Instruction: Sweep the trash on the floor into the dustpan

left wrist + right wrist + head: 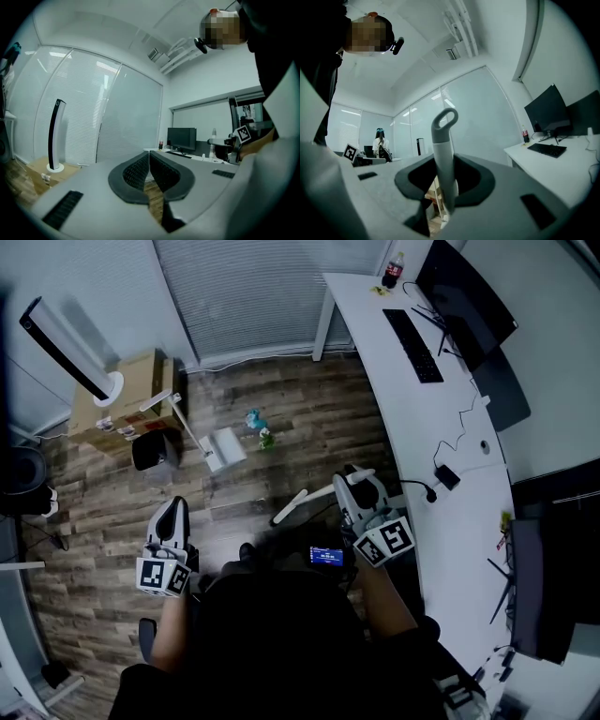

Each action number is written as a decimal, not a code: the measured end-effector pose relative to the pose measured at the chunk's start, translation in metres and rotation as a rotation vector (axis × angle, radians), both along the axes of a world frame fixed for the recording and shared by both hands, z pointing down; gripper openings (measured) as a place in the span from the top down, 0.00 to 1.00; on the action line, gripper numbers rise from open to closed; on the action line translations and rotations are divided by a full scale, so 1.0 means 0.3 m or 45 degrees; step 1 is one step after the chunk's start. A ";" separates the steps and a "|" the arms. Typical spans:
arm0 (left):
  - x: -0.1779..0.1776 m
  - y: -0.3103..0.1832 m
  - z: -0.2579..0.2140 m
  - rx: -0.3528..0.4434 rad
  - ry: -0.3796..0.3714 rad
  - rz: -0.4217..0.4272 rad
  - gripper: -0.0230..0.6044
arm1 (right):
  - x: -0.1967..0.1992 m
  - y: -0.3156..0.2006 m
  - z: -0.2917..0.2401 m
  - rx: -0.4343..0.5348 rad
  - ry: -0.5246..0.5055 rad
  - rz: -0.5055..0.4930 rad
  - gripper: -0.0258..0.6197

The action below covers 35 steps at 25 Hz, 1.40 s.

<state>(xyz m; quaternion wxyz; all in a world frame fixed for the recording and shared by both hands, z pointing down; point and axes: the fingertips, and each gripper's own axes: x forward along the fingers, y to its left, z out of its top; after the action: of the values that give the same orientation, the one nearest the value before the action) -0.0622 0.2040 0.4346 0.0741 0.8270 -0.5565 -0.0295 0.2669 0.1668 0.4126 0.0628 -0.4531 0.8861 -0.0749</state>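
Low centre of the head view, your right gripper [350,482] clamps the broom handle [302,499], likely light, stiff and slick, so grip below its loop [435,125]; left gripper [173,510] clenched empty.

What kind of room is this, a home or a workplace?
Most likely an office: a long white desk carries a monitor and keyboard, and blinds cover the big window.

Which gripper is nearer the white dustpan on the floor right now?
Left. The left gripper, shut and empty, is just below-left of the dustpan in the head view. The right gripper, shut on the broom handle, sits farther off to its lower right.
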 end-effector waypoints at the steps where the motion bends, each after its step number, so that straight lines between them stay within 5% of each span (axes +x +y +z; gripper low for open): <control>1: 0.006 0.002 0.002 -0.005 -0.002 -0.006 0.96 | 0.006 -0.004 0.002 -0.001 -0.004 -0.006 0.80; 16: 0.119 0.013 0.023 -0.051 0.012 -0.064 0.96 | 0.126 -0.043 0.057 -0.031 -0.052 -0.080 0.80; 35: 0.214 -0.106 0.028 -0.069 0.006 -0.010 0.96 | 0.276 -0.110 0.089 -0.082 -0.104 -0.016 0.80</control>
<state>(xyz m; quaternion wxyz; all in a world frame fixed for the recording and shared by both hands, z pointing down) 0.0020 0.1723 0.4430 0.0976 0.8225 -0.5601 -0.0166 0.3496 0.1337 0.4394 0.0837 -0.4457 0.8828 -0.1223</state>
